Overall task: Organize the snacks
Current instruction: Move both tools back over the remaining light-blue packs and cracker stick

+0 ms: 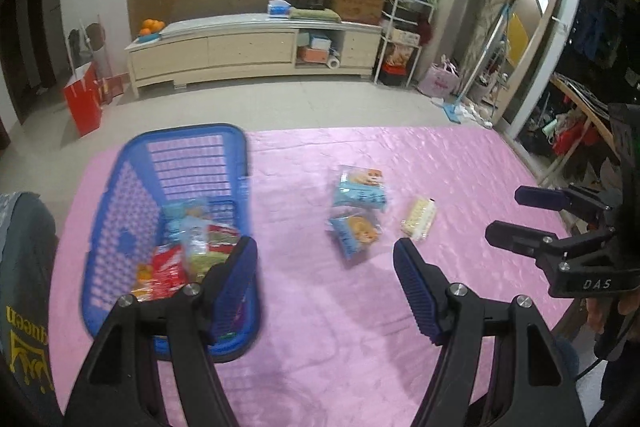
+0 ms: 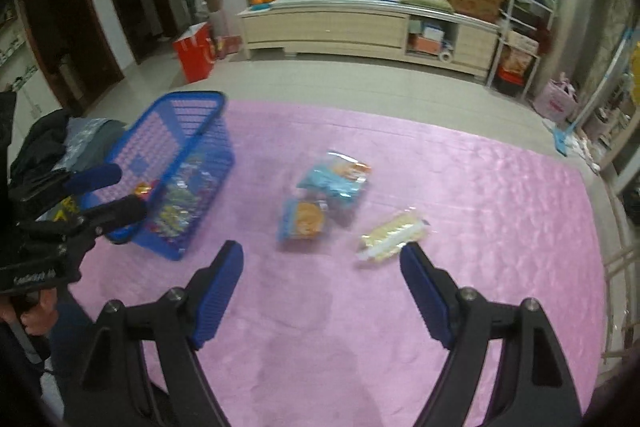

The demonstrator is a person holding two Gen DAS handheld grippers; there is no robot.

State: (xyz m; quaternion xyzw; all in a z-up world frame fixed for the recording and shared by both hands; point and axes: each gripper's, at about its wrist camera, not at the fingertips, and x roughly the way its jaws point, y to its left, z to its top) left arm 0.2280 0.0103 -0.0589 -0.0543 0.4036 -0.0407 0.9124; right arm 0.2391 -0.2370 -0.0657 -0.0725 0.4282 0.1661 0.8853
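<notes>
Left wrist view shows my left gripper [image 1: 324,259] and right gripper [image 1: 504,213] both spread and empty, since three snack packets [image 1: 360,189] lie mid-frame awaiting the blue basket [image 1: 132,163] at left, already part-filled.

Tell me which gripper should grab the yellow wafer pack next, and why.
Right, most likely. The right gripper is open and empty, with the yellow wafer pack just beyond its right fingertip. The left gripper, also open, sits beside the blue basket, farther from that pack.
</notes>
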